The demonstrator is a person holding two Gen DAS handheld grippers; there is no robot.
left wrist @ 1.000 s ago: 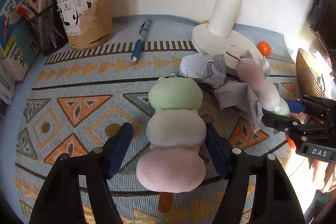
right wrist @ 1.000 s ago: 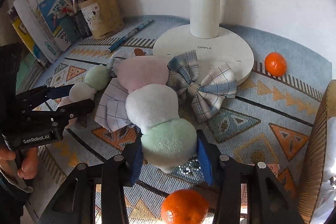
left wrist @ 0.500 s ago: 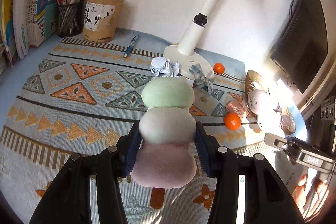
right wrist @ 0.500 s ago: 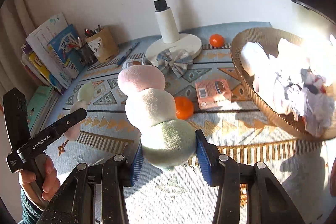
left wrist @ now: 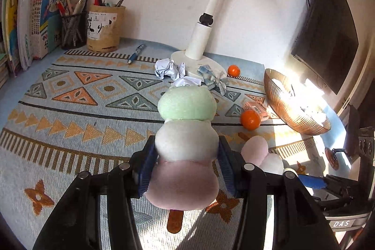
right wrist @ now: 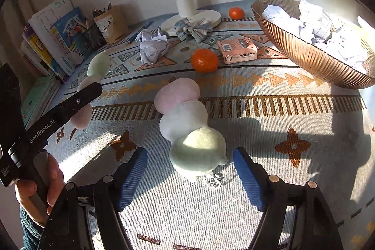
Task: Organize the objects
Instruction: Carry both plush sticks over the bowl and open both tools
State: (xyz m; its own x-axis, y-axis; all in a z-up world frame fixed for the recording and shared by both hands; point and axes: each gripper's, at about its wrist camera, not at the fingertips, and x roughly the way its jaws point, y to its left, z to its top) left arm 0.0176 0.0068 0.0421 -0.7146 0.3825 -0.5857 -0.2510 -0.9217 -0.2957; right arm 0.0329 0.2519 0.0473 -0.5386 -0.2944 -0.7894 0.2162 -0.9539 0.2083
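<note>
Progress partial: one plush skewer [right wrist: 187, 123] set down near the desk's front edge between the right gripper's [right wrist: 189, 177] just-opened jaws, second skewer [left wrist: 185, 144] clamped in the left gripper [left wrist: 185, 165], oranges [right wrist: 204, 60], paper wads [right wrist: 152, 46], bow [right wrist: 194, 28] unsorted.

Each hand-held gripper [right wrist: 189, 176] has black arms with silver screws and ribbed blue pads [right wrist: 248, 177], the left one [left wrist: 185, 165] printed "GenRobot.AI" in white, held by a hand [right wrist: 35, 189] with a dark teal cuff
</note>
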